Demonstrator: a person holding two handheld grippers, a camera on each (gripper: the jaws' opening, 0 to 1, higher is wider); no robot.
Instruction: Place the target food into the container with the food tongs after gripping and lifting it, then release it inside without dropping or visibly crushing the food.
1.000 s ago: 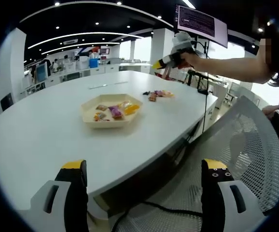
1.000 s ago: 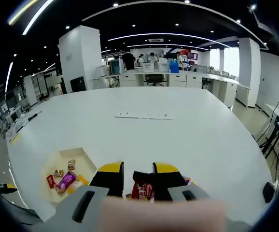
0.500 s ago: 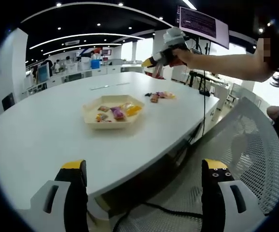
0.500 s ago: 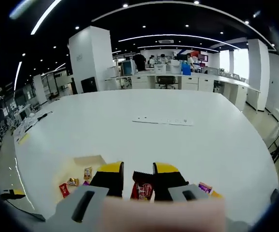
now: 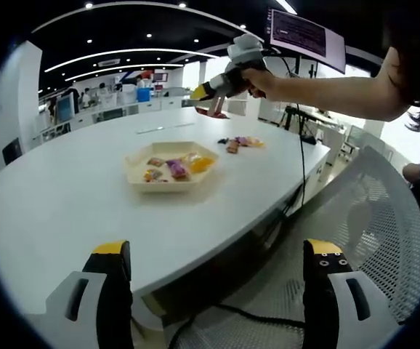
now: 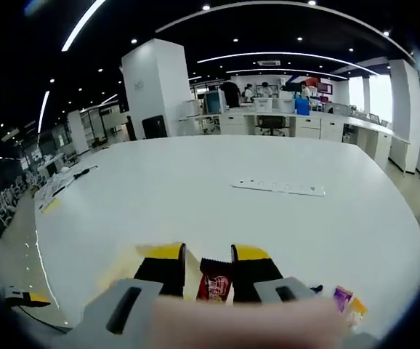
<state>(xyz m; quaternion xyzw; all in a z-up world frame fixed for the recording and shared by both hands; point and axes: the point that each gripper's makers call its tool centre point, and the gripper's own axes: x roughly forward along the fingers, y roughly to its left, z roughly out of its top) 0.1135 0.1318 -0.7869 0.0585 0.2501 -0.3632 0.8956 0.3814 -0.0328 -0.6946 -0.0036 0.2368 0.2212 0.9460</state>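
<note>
A pale hexagonal tray (image 5: 168,187) holding several wrapped snacks sits on the white table (image 5: 65,196). More snacks (image 5: 239,142) lie in a loose heap to its right. In the left gripper view, my right gripper (image 5: 201,94) hangs high above the table behind the tray, with a red snack packet (image 5: 213,113) dangling from it. In the right gripper view, that gripper (image 6: 210,256) is shut on the dark red packet (image 6: 213,280). A pale edge of the tray (image 6: 131,256) peeks out at its left jaw. My left gripper (image 5: 217,251) is open and holds nothing, off the table's near edge.
A white mesh chair (image 5: 370,218) stands right of my left gripper, and a cable (image 5: 232,313) runs below. A white power strip (image 6: 279,187) lies mid-table. Two loose snacks (image 6: 346,299) show at the lower right. Desks and people stand far behind.
My right gripper has carried the red packet leftward, from over the loose snacks toward the tray. The left gripper has stayed still and open.
</note>
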